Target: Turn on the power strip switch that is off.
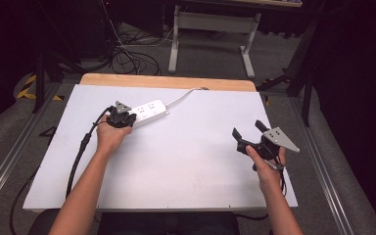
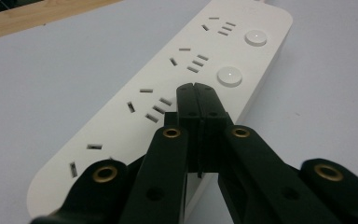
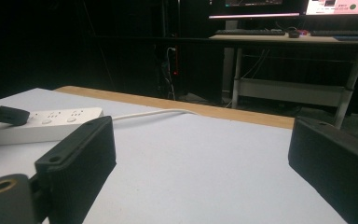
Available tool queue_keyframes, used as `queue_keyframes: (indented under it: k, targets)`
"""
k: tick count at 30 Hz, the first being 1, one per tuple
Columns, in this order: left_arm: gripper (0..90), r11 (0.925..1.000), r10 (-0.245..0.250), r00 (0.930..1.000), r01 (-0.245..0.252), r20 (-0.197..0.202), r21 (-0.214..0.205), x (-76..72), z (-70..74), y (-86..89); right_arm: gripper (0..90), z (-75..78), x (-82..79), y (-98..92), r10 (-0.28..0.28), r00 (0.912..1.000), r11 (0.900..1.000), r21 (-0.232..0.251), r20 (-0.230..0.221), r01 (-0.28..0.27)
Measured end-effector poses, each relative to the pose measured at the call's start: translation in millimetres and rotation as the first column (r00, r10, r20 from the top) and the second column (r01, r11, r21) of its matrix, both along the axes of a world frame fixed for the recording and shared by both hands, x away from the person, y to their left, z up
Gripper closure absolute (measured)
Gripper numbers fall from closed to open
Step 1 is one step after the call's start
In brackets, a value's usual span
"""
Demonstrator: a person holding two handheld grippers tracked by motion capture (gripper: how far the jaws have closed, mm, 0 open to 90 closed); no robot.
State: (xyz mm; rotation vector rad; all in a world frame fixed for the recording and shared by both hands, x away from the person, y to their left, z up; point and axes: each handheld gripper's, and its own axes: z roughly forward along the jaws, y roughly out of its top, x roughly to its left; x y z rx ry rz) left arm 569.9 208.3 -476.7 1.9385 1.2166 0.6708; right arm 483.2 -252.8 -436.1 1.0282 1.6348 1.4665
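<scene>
A white desk frame point(image 1: 214, 29) stands beyond the table, perhaps bearing monitors point(image 3: 270, 7).

A white surface point(image 1: 186, 161) covers most of a light wooden top, whose bare wood shows as a strip along the far edge point(image 1: 166, 81). Lying flat on the white sheet toward its far left is a white power strip point(image 1: 149, 111), set at a slight angle, its long body bearing rows of socket slots and round white buttons point(image 2: 230, 76) along one side. A white cord point(image 1: 183, 97) runs from the strip's far end across the sheet toward the wooden edge. The surface stands on grey carpeted floor point(image 1: 10, 142), with metal rails running along both of its sides.
</scene>
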Motion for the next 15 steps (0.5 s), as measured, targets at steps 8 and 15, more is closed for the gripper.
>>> queue_keyframes:
  k: [8, 15]
  targets:
    - [90.0, 0.9997, 0.001, 1.0, -0.001, 0.004, 0.023, 0.1, 1.1, -1.2, 8.0, -0.2, 0.8, -0.1, 0.0, 1.0, 1.0, 0.006, -0.003, 0.0]
    - [90.0, 0.9996, 0.005, 0.9999, -0.005, -0.013, 0.026, 1.7, 3.6, -2.2, 7.9, -0.8, 2.4, -0.8, 0.0, 1.0, 1.0, 0.003, -0.007, 0.0]
